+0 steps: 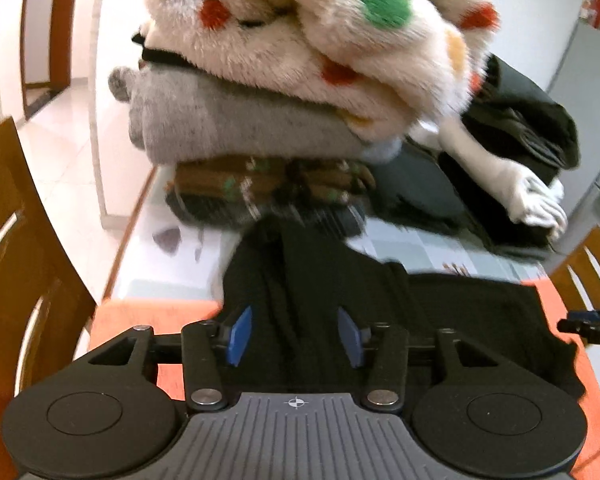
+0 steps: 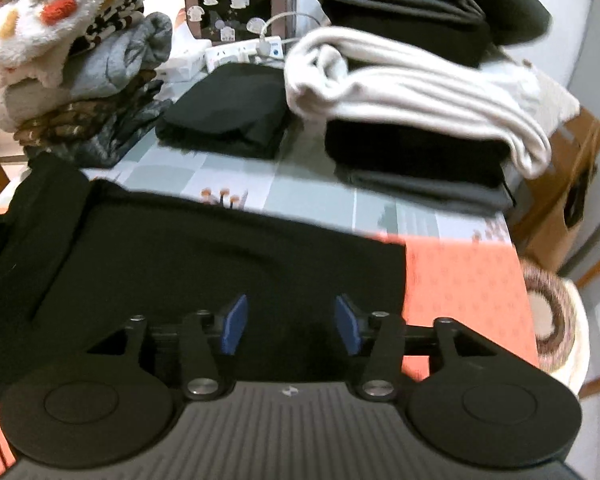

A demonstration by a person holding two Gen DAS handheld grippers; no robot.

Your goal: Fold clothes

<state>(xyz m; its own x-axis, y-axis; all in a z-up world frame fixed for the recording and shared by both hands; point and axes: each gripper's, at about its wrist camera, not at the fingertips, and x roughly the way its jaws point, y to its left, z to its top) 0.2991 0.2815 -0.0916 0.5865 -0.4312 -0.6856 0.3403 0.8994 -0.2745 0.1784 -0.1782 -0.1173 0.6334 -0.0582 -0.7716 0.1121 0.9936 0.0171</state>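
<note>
Black garment [image 2: 204, 256] spread flat across orange mat [image 2: 464, 276], just in front of fluffy spotted pile [image 1: 324, 44]. Left gripper [image 1: 296, 336] and right gripper [image 2: 290, 324] over garment, blue pads parted, seemingly clear of cloth, though blurred.

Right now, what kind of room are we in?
Most likely a home dining area. Folded clothes are stacked on a table with a patterned tablecloth, wooden dining chairs stand at its edges, and a power strip lies at the back.
</note>
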